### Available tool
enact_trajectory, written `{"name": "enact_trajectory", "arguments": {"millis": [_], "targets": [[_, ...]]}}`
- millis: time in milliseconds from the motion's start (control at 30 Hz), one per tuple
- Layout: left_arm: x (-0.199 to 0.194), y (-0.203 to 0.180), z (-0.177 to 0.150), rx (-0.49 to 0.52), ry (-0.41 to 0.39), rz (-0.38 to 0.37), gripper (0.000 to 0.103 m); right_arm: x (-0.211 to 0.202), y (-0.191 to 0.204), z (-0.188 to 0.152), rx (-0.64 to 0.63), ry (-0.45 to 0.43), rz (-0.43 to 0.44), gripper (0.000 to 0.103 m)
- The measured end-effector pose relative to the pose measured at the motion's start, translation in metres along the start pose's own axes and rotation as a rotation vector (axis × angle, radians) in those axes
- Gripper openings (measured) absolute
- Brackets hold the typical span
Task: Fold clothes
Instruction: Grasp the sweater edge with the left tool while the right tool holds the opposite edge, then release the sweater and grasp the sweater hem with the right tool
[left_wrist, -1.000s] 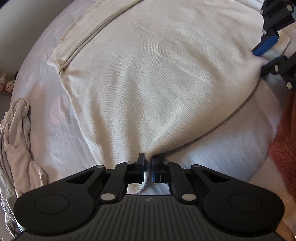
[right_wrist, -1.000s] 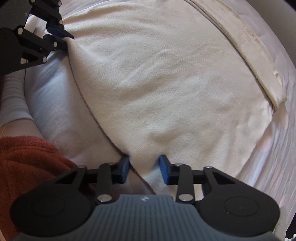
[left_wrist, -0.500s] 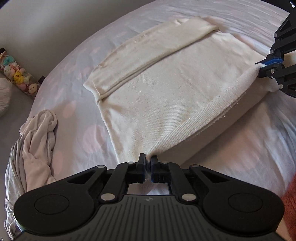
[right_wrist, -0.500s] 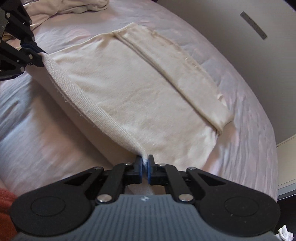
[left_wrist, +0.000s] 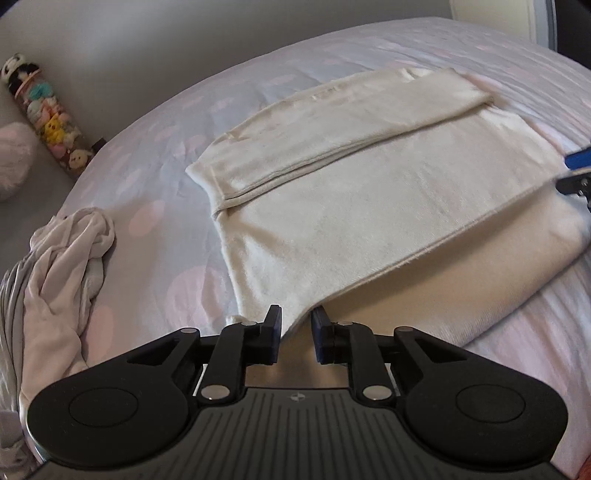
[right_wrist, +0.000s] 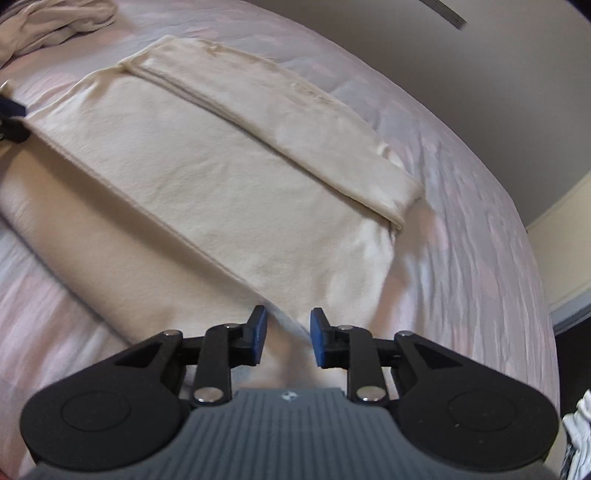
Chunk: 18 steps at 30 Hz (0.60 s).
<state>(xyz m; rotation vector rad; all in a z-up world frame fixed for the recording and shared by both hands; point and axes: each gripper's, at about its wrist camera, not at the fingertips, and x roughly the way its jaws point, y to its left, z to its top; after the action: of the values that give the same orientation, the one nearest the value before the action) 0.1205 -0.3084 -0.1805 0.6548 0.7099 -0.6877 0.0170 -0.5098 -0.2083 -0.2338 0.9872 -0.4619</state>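
A cream sweater (left_wrist: 369, 192) lies on the bed, its near half folded over the far part, with a folded sleeve (left_wrist: 351, 122) along the far side. My left gripper (left_wrist: 295, 334) stands open at the near left corner of the fold, the hem corner just between its fingers. In the right wrist view the same sweater (right_wrist: 221, 184) fills the middle, and my right gripper (right_wrist: 284, 338) is open at its near right corner. The right gripper's blue fingers (left_wrist: 578, 158) show at the left wrist view's right edge; the left gripper's fingers (right_wrist: 11, 110) at the other view's left edge.
The bed sheet (left_wrist: 155, 177) is pale lilac with pink dots. A crumpled pile of light clothes (left_wrist: 62, 273) lies at the left of the bed, seen also as a pale clothes heap (right_wrist: 55, 22). Soft toys (left_wrist: 48, 110) stand by the wall.
Both grippers carried the sweater's hem forward over the garment, then opened and let it go; they were shut on the hem half a second ago.
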Motion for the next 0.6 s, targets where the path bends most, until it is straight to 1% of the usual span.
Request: {"name": "enact_trajectory", "arguments": {"millis": [100,233,333,400,500,533,600], "targets": [[0.004,0.022,-0.001,-0.099,0.027,0.041,0.018,0.005,-0.025,-0.003,0.155,0.024,0.008,0.027],[0.012,0.049,-0.007,-0.242,0.082,0.043,0.018,0.003,-0.045,-0.011,0.286,0.015,0.008,0.027],[0.011,0.061,-0.011,-0.308,0.094,0.054,0.018,0.002,-0.06,-0.016,0.384,0.007,0.008,0.03],[0.006,0.066,-0.012,-0.332,0.076,0.065,0.018,0.001,-0.069,-0.02,0.45,0.003,0.008,0.03],[-0.003,0.073,-0.012,-0.359,0.047,0.03,0.018,-0.001,-0.084,-0.026,0.55,-0.009,0.013,0.03],[-0.005,0.075,-0.011,-0.361,0.038,0.012,0.018,-0.003,-0.09,-0.029,0.589,-0.023,0.029,0.03],[-0.009,0.075,-0.005,-0.328,0.027,-0.06,0.019,-0.006,-0.104,-0.034,0.66,-0.049,0.073,0.031]]}}
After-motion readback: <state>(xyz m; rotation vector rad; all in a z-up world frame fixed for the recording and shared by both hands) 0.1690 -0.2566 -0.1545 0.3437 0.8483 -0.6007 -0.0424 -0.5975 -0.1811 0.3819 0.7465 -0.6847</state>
